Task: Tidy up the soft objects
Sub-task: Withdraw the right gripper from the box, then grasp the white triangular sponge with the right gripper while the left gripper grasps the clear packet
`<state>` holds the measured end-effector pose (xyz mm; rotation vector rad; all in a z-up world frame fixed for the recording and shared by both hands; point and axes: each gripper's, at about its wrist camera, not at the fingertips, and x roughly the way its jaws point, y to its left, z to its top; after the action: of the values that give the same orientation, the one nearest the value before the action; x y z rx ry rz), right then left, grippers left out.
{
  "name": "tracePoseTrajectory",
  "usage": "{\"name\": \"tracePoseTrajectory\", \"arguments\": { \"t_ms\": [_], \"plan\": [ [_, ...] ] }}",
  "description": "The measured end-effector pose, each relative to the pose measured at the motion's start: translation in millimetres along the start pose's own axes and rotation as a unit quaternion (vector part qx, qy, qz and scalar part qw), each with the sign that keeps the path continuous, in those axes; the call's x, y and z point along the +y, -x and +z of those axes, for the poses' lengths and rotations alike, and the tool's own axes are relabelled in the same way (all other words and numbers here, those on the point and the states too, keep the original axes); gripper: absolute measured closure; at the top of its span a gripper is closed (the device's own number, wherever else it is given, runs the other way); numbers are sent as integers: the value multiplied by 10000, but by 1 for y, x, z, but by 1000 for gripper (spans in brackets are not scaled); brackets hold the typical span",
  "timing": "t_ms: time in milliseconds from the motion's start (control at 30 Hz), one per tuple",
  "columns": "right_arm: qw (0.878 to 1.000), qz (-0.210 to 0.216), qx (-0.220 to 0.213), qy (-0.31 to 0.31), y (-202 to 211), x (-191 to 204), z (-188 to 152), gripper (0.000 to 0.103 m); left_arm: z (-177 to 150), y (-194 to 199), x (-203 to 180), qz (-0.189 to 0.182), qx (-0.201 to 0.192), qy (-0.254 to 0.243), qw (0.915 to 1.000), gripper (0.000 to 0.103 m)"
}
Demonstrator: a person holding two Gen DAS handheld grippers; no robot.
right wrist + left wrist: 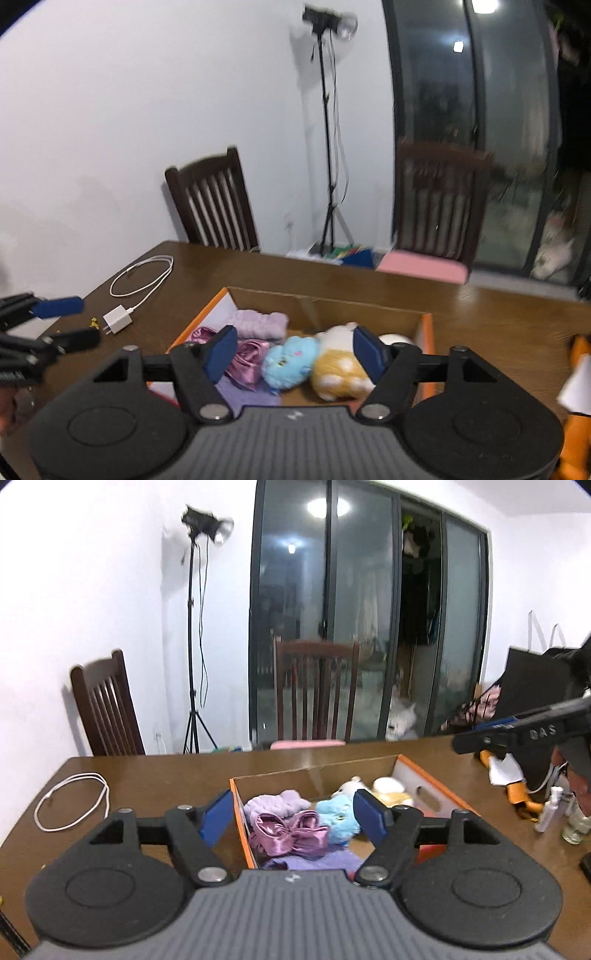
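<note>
- Indoors, a brown wooden table is stretching wide, with bare room lying on its left side and behind the box.
- An open cardboard box with orange edging is sitting mid-table, holding all the soft objects and leaving bare floor at its back.
- Hovering above the box's near edge, the left gripper is standing with blue pads apart, holding nothing; the right gripper is doing likewise, with "DAS" showing on its black side in the left view.
- A yellow-and-white plush is lying beside a fluffy blue plush.
- A shiny pink satin bow is resting against a ribbed lilac headband, over purple cloth.
- A looped white cable is running to its charger plug, left of the box.
</note>
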<state>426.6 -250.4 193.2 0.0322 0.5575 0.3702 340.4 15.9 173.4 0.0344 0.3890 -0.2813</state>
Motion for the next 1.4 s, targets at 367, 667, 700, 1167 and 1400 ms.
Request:
{"name": "tracePoseTrajectory", "arguments": {
  "t_ms": [367, 667, 700, 1167, 1400],
  "plan": [
    [9948, -80, -987, 255, 128, 18, -108, 19, -70, 119, -54, 9, -768, 208, 9968, 13],
    [9933, 14, -1156, 6, 167, 44, -227, 14, -157, 160, -78, -209, -455, 317, 9982, 5],
    [9941, 36, -1081, -92, 166, 45, -241, 14, -167, 160, -81, -195, -403, 266, 9986, 5],
    [9954, -30, -609, -739, 151, 26, -305, 16, -189, 111, -84, -252, 172, 457, 9985, 5],
    [9952, -74, -236, -951, 109, 7, -287, 23, -181, 57, -82, -250, 453, 476, 9975, 13]
  ]
}}
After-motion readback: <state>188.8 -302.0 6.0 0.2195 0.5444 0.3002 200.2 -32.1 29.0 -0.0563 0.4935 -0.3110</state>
